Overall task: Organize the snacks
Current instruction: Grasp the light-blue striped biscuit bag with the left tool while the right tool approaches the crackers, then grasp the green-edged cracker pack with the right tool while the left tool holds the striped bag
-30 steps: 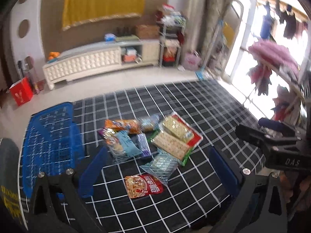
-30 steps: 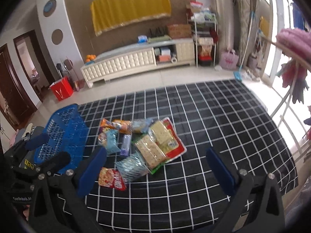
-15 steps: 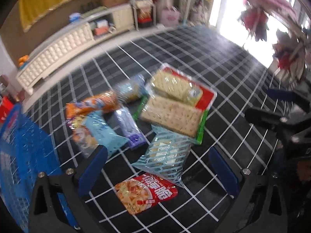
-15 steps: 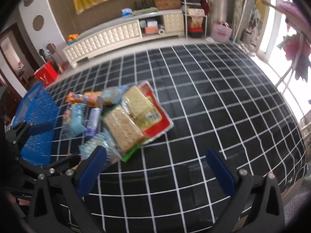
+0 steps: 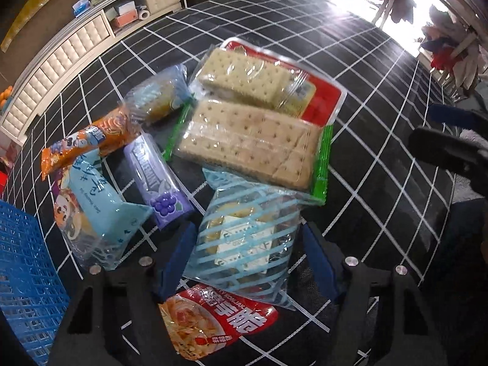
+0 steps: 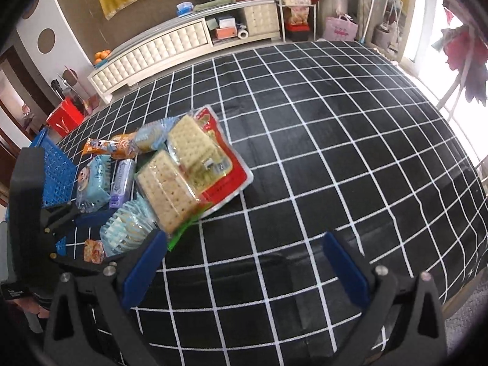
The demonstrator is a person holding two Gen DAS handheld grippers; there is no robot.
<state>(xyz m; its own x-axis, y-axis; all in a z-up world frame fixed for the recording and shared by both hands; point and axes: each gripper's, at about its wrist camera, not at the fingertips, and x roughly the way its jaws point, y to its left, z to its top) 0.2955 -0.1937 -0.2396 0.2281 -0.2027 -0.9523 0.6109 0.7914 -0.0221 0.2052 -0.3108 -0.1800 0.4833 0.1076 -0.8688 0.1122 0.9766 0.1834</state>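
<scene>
Risk: left gripper, jaws apart astride the striped blue packet at lower centre, may drag the overlapping cracker pack. Right gripper hangs open over bare counter.

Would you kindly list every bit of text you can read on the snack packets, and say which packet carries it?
"KONJAK": red pouch with large white Chinese characters, small line along its top.
Large white characters on that pouch: visible, not read with confidence.
Purple grape-picture bar wrapper: lettering too distorted.
Pale blue cartoon packet: print too small.
Orange wrapper: illegible.
</scene>
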